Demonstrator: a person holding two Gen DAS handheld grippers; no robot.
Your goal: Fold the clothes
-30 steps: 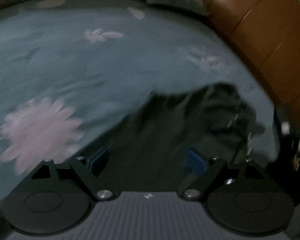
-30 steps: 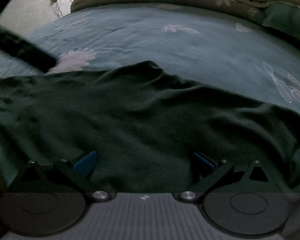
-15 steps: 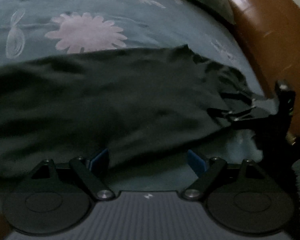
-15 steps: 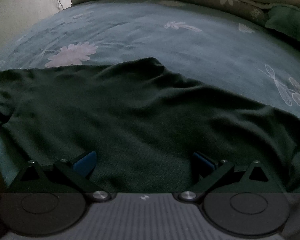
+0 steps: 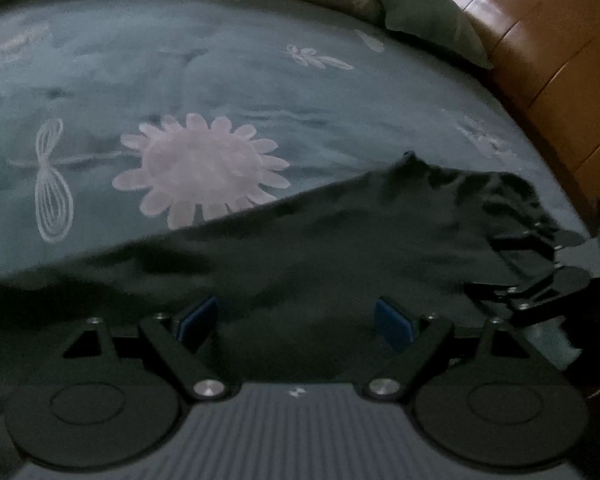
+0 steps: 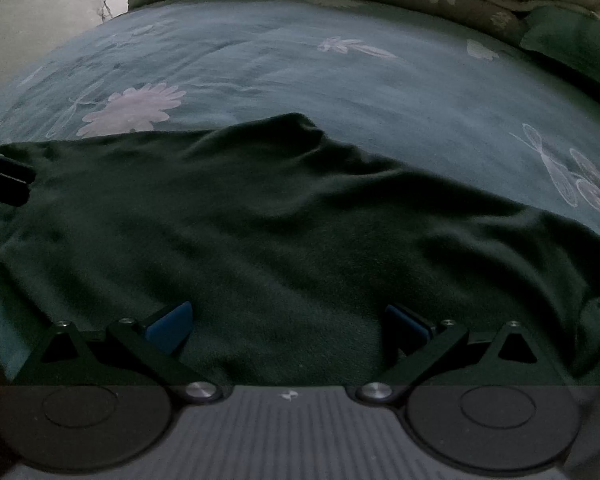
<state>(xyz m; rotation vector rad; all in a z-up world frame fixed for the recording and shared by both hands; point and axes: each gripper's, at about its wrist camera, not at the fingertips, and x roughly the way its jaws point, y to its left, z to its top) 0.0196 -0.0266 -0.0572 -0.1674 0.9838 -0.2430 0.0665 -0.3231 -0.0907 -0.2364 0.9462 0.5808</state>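
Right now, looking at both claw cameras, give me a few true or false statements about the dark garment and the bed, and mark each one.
1. The dark green garment lies spread on the bedspread. True.
2. The left claw is clamped shut on the cloth. False: its jaws stand wide apart over the garment.
3. The right claw is open. True.
4. The bedspread is plain white. False: it is blue-green with pale flowers, such as the pink flower.
5. A wooden headboard stands at the right of the left claw's view. True.
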